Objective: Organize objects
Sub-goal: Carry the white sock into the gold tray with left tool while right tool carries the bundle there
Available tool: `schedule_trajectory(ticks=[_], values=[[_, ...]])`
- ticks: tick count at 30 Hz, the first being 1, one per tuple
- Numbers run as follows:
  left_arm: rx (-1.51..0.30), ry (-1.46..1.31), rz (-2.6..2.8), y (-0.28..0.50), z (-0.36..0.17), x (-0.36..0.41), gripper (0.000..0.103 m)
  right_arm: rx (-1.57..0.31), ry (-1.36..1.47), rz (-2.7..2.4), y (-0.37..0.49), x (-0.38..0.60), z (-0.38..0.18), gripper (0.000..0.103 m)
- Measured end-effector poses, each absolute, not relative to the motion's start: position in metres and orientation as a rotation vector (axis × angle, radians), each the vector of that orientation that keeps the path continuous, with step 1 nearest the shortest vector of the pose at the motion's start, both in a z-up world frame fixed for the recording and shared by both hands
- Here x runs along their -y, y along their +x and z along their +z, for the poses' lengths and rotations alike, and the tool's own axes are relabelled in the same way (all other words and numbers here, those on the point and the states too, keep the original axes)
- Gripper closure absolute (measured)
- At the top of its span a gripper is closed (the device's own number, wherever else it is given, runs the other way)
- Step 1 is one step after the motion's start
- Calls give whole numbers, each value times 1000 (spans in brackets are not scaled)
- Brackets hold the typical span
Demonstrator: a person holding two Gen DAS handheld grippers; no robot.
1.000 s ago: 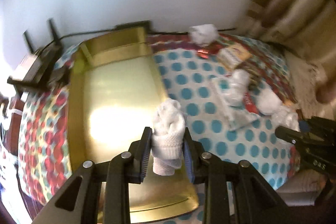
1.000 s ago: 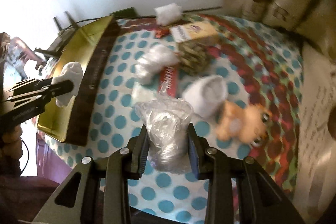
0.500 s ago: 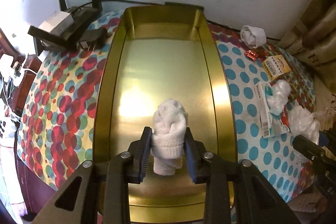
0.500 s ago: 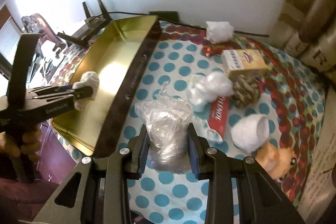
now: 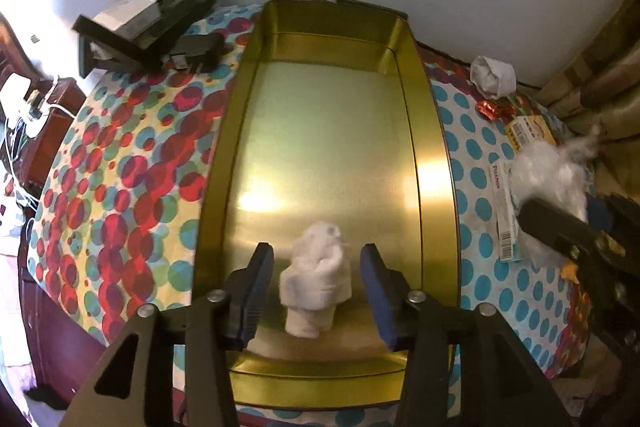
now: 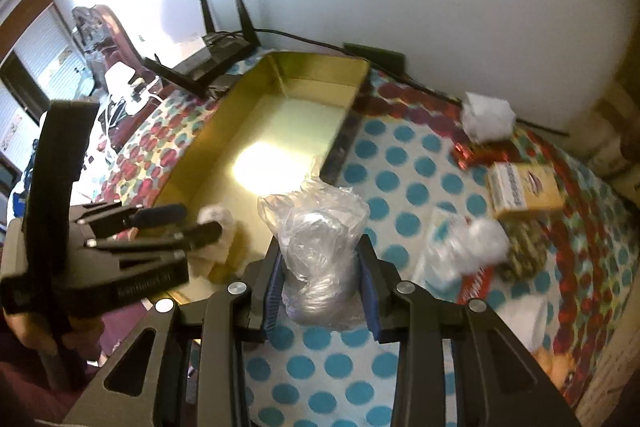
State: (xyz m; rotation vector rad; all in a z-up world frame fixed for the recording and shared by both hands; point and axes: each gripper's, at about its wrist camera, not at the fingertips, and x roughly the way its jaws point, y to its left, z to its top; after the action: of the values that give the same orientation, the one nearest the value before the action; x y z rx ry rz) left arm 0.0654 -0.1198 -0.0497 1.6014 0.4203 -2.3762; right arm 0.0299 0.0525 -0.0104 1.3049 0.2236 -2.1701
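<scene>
A gold metal tray (image 5: pixel 434 163) lies on the dotted tablecloth; it also shows in the right wrist view (image 6: pixel 208 135). A rolled white sock (image 5: pixel 316 283) stands on the tray's near floor, free between the parted fingers of my open left gripper (image 5: pixel 316 281). The sock (image 6: pixel 218 221) and the left gripper (image 6: pixel 188 223) also show in the right wrist view. My right gripper (image 6: pixel 320 291) is shut on a crumpled clear plastic bag (image 6: pixel 316 239), held above the cloth just right of the tray's near end.
A black router (image 5: pixel 160 23) with a white box sits behind the tray's left. Right of the tray lie a white wad (image 6: pixel 486 117), red wrappers (image 6: pixel 472 155), a yellow carton (image 6: pixel 524 191), a white bundle (image 6: pixel 476 243) and an orange plush toy (image 6: pixel 560 359).
My left gripper has opened and let go of the sock, which now stands on the tray. My right gripper has carried the bag left, closer to the tray.
</scene>
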Motion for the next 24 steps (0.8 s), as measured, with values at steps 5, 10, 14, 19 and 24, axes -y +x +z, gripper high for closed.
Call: schedule_trajectory(ticks=[5,10,14,19,24], values=[[-400,1542,-2408,78,-36,129,57,-240,1268,-2126,13,-23,-10,70],[-325,1419,-2416,93,-17,137,57,-259,1259,-2061,-11,19,-18,69],[-338,1470,-2416,98,-19,145,57,-285,1295,-2020,-23,48,-32,69],[-375,1437,-2393,107,-16,156,56,-302,1325,-1995,-26,65,-50,69],[-351,1460,-2410,108,-16,155,54,-295,1325,-1996,-24,68,-53,52]])
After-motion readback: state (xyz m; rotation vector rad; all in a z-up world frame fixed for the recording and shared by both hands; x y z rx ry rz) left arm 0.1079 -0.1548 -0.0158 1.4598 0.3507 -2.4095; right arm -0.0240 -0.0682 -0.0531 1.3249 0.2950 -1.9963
